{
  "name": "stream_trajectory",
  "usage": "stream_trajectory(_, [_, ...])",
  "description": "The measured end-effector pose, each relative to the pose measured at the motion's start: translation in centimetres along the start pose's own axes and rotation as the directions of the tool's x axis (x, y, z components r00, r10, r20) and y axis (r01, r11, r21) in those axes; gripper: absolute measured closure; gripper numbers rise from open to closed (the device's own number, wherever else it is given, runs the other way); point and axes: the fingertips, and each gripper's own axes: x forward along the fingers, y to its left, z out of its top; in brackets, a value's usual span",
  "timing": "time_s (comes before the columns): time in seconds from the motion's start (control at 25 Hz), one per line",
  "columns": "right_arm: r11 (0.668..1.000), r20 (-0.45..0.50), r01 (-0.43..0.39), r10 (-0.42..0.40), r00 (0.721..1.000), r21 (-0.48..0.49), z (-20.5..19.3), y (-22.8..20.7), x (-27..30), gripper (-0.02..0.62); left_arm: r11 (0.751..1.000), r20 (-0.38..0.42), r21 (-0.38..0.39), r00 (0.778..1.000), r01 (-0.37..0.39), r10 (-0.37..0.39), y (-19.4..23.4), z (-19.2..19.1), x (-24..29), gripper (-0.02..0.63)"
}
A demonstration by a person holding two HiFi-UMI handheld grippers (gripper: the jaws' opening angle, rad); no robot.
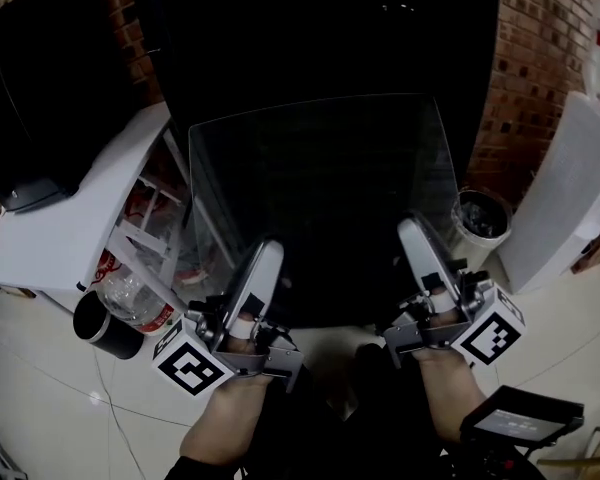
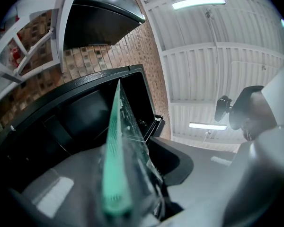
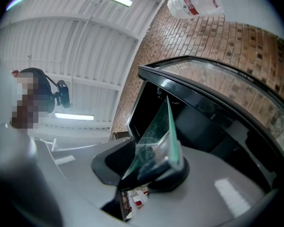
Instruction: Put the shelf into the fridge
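**Head view, left to right**

- A white door (image 1: 75,223) stands open at 9 o'clock of the frame. Its rack bars hold a water bottle (image 1: 130,298). A black cylindrical container (image 1: 105,328) sits just below the bottle.
- The left gripper (image 1: 264,265) is at 7 o'clock of the glass shelf (image 1: 320,183). It is clenched on the near left edge of the pane.
- The glass shelf is held in the air between the two grippers. It tilts up and away, with its far edge toward 12 o'clock. That edge overlaps the dark opening of the black fridge (image 1: 320,38). No view shows whether the pane touches the fridge.
- The right gripper (image 1: 420,243) is at 5 o'clock of the shelf. It is clenched on the near right edge of the pane.
- A waste bin (image 1: 480,220) stands on the tiled floor (image 1: 50,398) at 3 o'clock, beside a brick wall (image 1: 525,88). A white panel (image 1: 565,198) leans just right of it.

**Left gripper view**

- The left gripper (image 2: 132,186) grasps the glass shelf (image 2: 114,164), seen edge-on as a green strip between the pads.
- The pane points toward the fridge (image 2: 85,112) cavity at 11 o'clock.

**Right gripper view**

- The right gripper (image 3: 156,170) grasps the glass shelf (image 3: 169,134) by one corner, with the dark pads closed on it.
- The fridge (image 3: 194,122) opening lies beyond, at 1 o'clock.
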Motion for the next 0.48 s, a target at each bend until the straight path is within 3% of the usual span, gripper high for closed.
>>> stream_trajectory(0.48, [0.996,-0.020,0.079,-0.079,0.997,0.032,-1.3,-5.2,0.8,0.506,0.997,-0.032,-0.056,0.998,-0.053,0.052,4.9,-1.1,1.6,0.552])
